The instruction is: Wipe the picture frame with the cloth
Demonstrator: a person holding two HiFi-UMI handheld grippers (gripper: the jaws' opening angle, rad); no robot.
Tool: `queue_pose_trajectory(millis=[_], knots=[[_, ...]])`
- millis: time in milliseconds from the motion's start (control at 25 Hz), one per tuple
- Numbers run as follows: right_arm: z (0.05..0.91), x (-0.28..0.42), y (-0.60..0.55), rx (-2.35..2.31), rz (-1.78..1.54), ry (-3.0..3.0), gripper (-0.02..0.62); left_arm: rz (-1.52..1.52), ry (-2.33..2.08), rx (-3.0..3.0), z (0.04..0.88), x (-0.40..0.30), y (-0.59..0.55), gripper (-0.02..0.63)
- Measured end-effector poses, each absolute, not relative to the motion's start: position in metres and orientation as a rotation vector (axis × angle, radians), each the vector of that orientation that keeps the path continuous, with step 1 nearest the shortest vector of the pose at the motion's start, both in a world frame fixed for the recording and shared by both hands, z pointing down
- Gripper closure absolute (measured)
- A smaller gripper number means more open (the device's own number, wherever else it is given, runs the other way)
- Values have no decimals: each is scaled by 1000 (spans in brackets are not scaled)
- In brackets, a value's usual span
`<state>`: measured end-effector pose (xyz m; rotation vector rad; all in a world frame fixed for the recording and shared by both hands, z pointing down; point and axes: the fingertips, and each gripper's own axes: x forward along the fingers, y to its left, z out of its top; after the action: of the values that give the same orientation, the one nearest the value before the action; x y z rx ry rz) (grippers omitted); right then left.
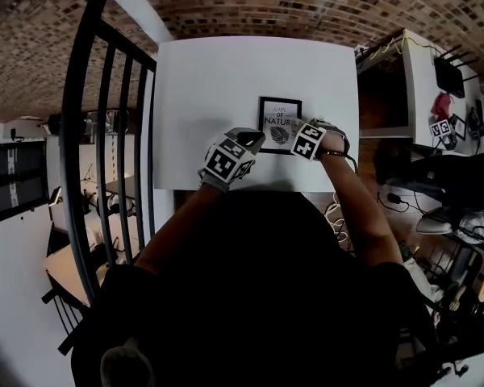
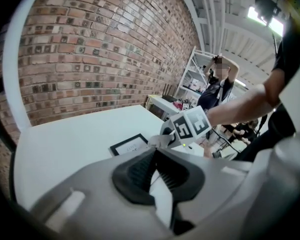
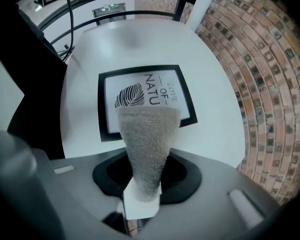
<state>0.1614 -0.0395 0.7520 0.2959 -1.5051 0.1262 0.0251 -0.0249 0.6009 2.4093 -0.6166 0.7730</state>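
A black picture frame [image 1: 279,123] with a leaf print lies flat on the white table [image 1: 226,79]. My right gripper [image 1: 296,132] hovers at the frame's right edge, shut on a grey textured cloth [image 3: 147,144]. The cloth fans out forward over the near edge of the picture frame [image 3: 145,86]. My left gripper [image 1: 247,142] sits just left of the frame's near corner, jaws closed with nothing between them. From the left gripper view the frame [image 2: 130,144] lies ahead, with the right gripper's marker cube [image 2: 191,125] and a bit of cloth [image 2: 158,141] beside it.
A black metal railing [image 1: 105,135] runs along the table's left side. A desk with shelves and cables [image 1: 395,87] stands to the right. A brick wall [image 2: 100,49] lies beyond the table's far edge. A person [image 2: 217,86] stands in the background.
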Motion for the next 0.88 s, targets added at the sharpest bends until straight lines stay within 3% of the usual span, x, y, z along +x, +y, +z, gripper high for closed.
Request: queue_pose_trajectory(millis=[640,880], knots=[[739,33,-15,94,4,-1633,479,808,-693,2342,610,-7,-27,604],[757,26,3,32,-19,-1601,479,804,-697,2328,615,-13,-25,605]])
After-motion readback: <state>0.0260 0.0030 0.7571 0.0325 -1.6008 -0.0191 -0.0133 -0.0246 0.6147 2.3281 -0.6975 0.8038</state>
